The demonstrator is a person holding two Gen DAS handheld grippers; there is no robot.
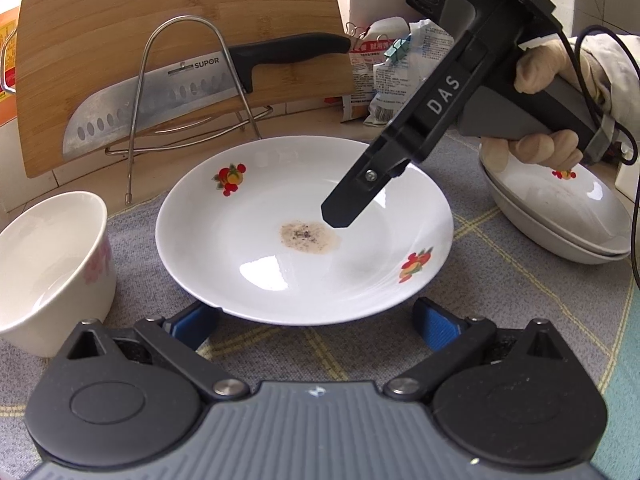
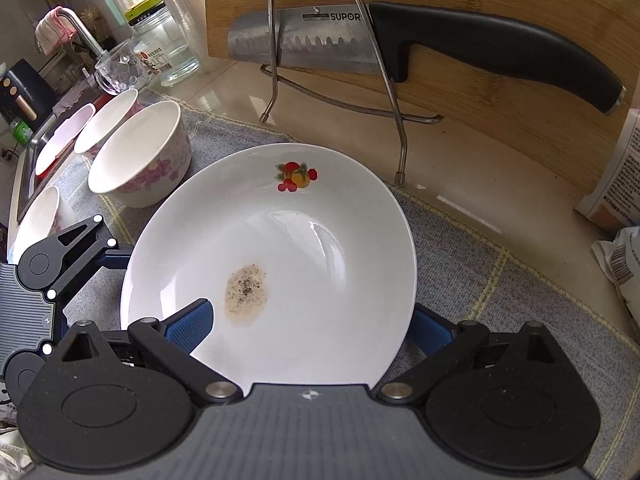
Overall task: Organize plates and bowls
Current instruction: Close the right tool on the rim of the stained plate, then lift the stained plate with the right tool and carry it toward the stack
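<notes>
Left wrist view: a white plate (image 1: 304,232) with fruit pictures sits on the grey mat (image 1: 500,300), in the middle. It has a brown stain (image 1: 306,237) in its low part. The left gripper (image 1: 316,326) is right at the near rim. Its jaws are wide apart, one blue pad on each side, and they hold nothing. The right gripper (image 1: 338,216) reaches down over the plate, its tip just above the stain. From this side I cannot tell how its jaws stand. A bowl (image 1: 52,268) stands to the left, and a stack of plates (image 1: 560,220) lies at the right, well apart from the middle plate. A knife (image 1: 192,92) hangs in a wire rack (image 1: 188,80) against a wood board (image 1: 120,8) behind.

Right wrist view: the plate (image 2: 280,264) fills the middle. The right gripper (image 2: 310,326) has its jaws apart. One blue pad lies over the plate's inside, the other shows past the outer rim, so the rim sits between them but is not squeezed. More bowls (image 2: 140,156) stand to the left.

The plate looks hard, smooth and slippery, and it would break if dropped. I think it is a bit heavy for its size. The rim is the best place to pinch, with one pad on top and one below, held firmly and level.
</notes>
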